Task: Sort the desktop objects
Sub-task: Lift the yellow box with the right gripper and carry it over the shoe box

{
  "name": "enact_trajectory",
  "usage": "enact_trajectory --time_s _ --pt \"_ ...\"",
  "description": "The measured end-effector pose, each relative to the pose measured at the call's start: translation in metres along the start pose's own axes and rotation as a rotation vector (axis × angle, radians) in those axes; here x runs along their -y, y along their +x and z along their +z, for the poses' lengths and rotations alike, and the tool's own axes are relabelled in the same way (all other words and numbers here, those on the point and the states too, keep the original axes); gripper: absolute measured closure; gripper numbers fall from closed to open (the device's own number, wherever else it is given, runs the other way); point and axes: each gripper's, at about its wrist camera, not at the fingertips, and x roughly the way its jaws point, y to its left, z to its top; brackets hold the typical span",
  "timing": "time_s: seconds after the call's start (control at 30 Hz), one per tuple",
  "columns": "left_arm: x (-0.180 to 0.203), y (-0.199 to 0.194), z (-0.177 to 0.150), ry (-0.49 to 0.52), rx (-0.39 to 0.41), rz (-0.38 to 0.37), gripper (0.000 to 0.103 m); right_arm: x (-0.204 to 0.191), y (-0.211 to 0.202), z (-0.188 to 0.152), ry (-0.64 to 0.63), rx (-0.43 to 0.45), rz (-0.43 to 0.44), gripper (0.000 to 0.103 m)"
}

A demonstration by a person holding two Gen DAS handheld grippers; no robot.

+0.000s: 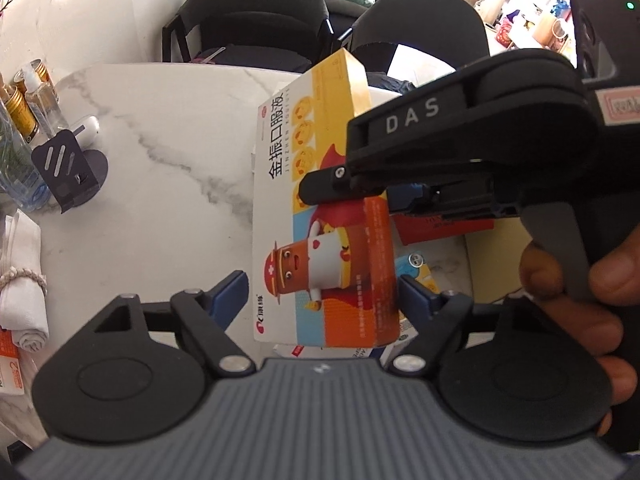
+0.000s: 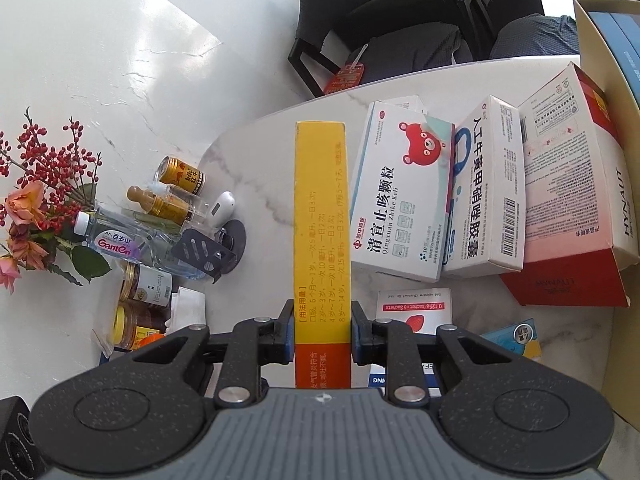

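The marble bench (image 2: 256,148) carries a leaning row of medicine boxes (image 2: 400,192) at its right and a cluster of bottles (image 2: 168,216) at its left. Above it, the yellow medicine box (image 2: 323,220) hangs clamped on its narrow sides in the right tongs (image 2: 323,340). The left tongs (image 1: 320,292) stand spread around its lower end, gripping nothing. If it belongs with the row, it should probably be kept level and set down alongside without nudging the leaners.

Black chairs (image 2: 384,28) and red-berried flowers (image 2: 44,184), perhaps artificial, flank the table.
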Motion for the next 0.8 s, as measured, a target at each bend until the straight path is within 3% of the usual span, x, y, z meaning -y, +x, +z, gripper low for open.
enact_trajectory --time_s 0.33,0.57,0.8 --pt "0.019 -0.01 0.009 0.041 0.036 -0.01 0.023 -0.002 -0.036 0.012 0.017 0.081 0.033 0.075" --pt "0.046 -0.023 0.022 0.075 0.078 -0.071 0.022 0.009 -0.085 0.027 0.032 0.194 0.037 0.075" --pt "0.073 -0.027 0.032 0.132 0.103 -0.127 0.012 0.044 -0.135 0.045 0.102 0.304 0.018 0.075"
